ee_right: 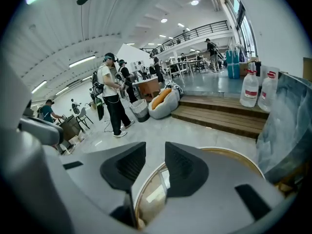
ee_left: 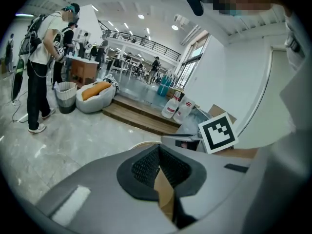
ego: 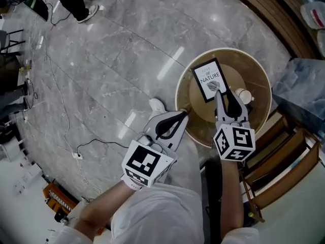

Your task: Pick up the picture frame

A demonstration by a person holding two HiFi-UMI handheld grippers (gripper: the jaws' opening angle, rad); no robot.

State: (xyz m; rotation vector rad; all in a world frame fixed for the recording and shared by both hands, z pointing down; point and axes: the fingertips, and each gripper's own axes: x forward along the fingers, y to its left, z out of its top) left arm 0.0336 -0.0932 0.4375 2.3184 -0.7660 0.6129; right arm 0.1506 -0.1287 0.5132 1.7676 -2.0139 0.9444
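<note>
Right tool: jaws a narrow slit apart, empty, tips just short of the picture frame at 11 o'clock on the round desk. Left tool: closed, empty, at the rim's 8 o'clock. Gripping and lifting remain.

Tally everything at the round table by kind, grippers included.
Table: 1
Frame: 1
White object: 1
Grippers: 2 (left gripper, right gripper)
Total: 5
</note>
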